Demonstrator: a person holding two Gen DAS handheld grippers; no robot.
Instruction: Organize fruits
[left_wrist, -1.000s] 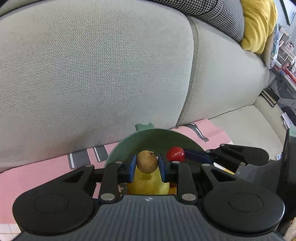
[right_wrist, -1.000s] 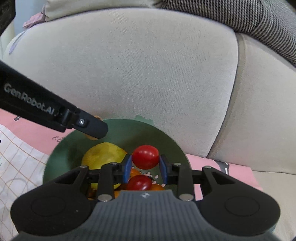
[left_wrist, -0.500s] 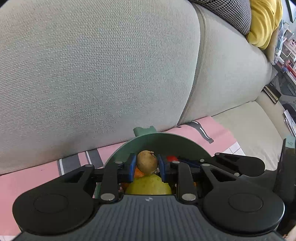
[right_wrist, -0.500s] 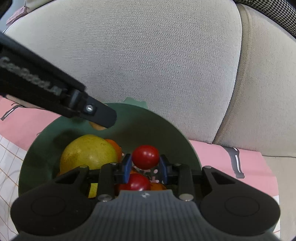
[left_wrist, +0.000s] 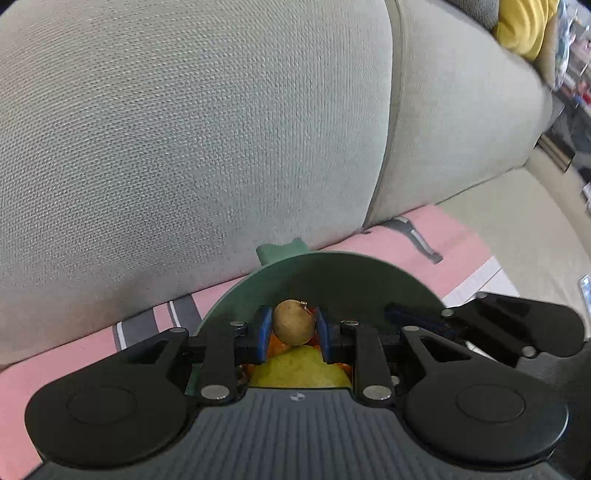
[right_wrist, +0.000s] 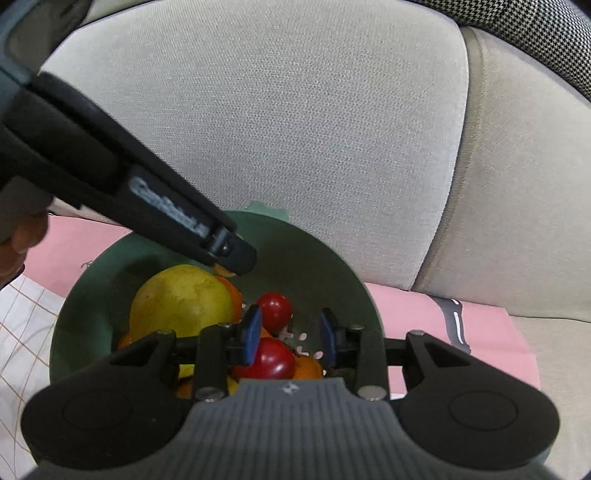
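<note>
Longan (left_wrist: 293, 322), small, brown and matte, sits clamped between your left gripper's (left_wrist: 291, 326) blue pads, hanging over the yellow pear (right_wrist: 181, 299) in the green colander (right_wrist: 325, 266). Your right gripper (right_wrist: 290, 330) has just been opening; its pads stand apart with nothing pressed between them, and the cherry tomato (right_wrist: 275, 308) lies loose in the colander beside a second tomato (right_wrist: 271, 358). You look to be mid-drop-off: next, ease the left pads apart low so the longan settles without bouncing out.
</note>
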